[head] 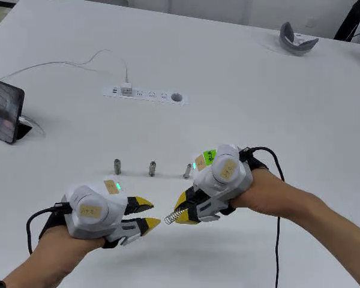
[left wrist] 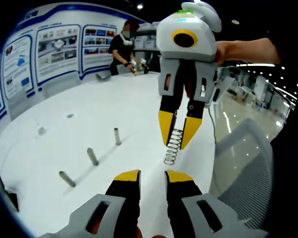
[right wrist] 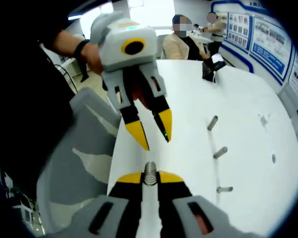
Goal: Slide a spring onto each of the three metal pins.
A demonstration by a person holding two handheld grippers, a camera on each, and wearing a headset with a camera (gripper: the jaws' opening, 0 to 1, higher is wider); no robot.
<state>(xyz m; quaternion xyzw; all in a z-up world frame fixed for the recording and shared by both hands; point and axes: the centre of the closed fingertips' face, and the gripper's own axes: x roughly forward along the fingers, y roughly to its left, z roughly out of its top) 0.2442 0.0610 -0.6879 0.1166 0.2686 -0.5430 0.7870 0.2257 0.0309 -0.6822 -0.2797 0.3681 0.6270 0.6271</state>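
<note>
Near the counter point(head: 276, 90) front edge, right tongs point(head: 180, 212) are closed on a spring point(head: 173, 216), gripped by one end, with the free end sticking out toward the left tongs point(head: 150, 213). Left tongs are open and empty, tips just beside the spring's free end, not touching. Three pins point(head: 152, 168) stand upright in a row just behind both tongs, all bare. The right-end pin point(head: 188, 171) is closest to right tongs.

Step in hand, by my read: lining up the first spring for a pin, so the task is barely begun.

To do it well:
- turn the spring so its open end faces down, axis in line with the pin
- come in from straight above and lower slowly so the coil doesn't snag the pin top
- the spring is held by its end and may flex, so left tongs could steady the free end
- release only once the coils are well over the pin

Risk: tipping a pin, since I can't tell if they're fixed
</note>
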